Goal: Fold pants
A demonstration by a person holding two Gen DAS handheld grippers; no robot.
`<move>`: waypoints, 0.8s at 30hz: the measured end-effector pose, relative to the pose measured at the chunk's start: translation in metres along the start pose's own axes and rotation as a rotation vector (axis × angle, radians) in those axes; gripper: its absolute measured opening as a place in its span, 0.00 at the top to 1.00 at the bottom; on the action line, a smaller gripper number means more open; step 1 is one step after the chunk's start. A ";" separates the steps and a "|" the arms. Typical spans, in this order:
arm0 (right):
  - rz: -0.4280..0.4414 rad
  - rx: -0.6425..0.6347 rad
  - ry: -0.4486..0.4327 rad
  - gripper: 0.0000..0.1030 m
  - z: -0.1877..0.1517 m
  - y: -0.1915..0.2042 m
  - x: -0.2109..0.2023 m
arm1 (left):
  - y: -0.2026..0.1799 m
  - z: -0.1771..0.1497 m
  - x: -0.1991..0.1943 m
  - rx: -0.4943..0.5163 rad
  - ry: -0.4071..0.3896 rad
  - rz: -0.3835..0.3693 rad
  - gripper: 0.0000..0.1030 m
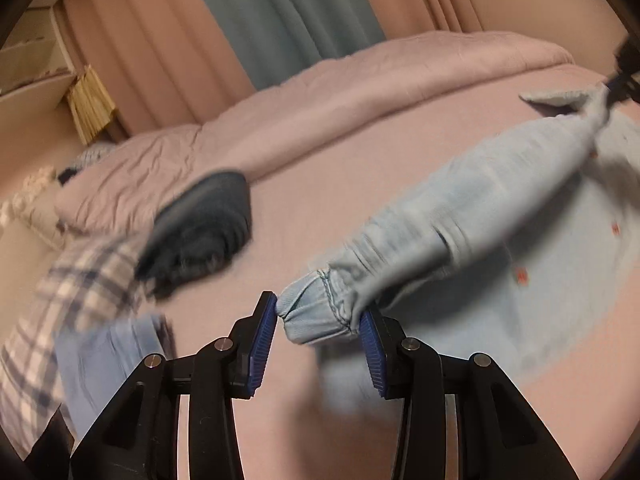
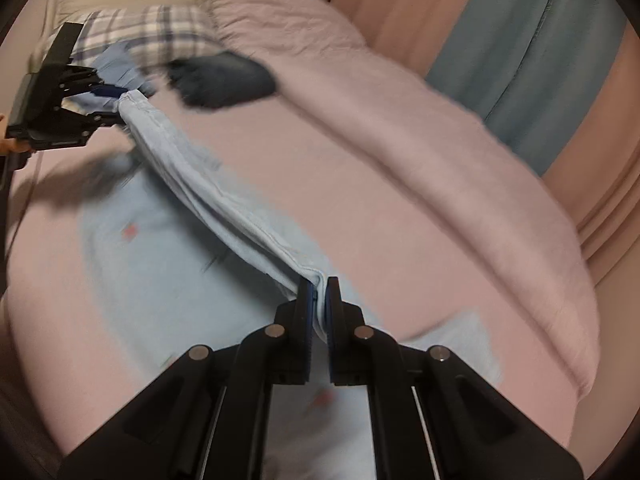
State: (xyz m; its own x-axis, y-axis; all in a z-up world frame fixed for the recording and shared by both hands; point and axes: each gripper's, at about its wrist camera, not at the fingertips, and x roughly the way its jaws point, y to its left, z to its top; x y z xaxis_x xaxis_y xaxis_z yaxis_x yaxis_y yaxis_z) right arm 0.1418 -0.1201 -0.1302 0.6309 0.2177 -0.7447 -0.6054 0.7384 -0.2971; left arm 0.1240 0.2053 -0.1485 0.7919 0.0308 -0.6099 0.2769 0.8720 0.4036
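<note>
Pale blue pants point(image 1: 460, 216) with small red marks lie on the pink bed, one leg lifted and stretched taut between my two grippers. My left gripper point(image 1: 320, 318) is shut on the bunched cuff end of that leg, its blue pads point(image 1: 268, 320) pressing both sides. In the right wrist view my right gripper point(image 2: 318, 292) is shut on a thin fold of the pants point(image 2: 224, 200) at the other end. The left gripper point(image 2: 108, 106) appears there at the far left, and the right gripper point(image 1: 618, 80) shows at the left wrist view's right edge. The rest of the pants lies flat underneath.
A dark folded garment point(image 1: 200, 228) and a plaid cloth point(image 1: 76, 292) with a blue piece lie at the bed's left side. A pink duvet point(image 1: 320, 92) is rolled along the far side, with curtains point(image 1: 280, 12) behind. Bare pink sheet point(image 1: 304, 208) lies between.
</note>
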 end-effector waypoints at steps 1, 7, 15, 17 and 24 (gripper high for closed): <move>0.017 -0.004 0.013 0.95 -0.012 0.010 -0.005 | -0.003 -0.011 0.007 -0.003 0.022 0.010 0.59; 0.087 -0.099 0.166 0.95 -0.072 0.091 0.022 | -0.008 -0.029 0.028 -0.038 0.099 0.051 0.59; 0.100 -0.126 0.138 0.95 -0.075 0.105 0.006 | -0.008 -0.044 0.016 -0.092 0.107 0.026 0.59; 0.108 -0.134 0.162 0.94 -0.079 0.107 0.012 | -0.017 -0.052 0.018 -0.048 0.128 0.055 0.59; 0.146 -0.046 0.185 0.77 -0.075 0.097 0.029 | 0.007 -0.061 -0.007 -0.164 0.184 0.116 0.19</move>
State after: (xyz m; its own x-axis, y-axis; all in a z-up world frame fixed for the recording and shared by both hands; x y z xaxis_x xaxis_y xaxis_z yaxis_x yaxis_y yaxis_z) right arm 0.0652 -0.0896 -0.2255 0.4383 0.1965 -0.8771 -0.7079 0.6768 -0.2020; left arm 0.0876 0.2410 -0.1827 0.6969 0.2098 -0.6858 0.0865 0.9247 0.3708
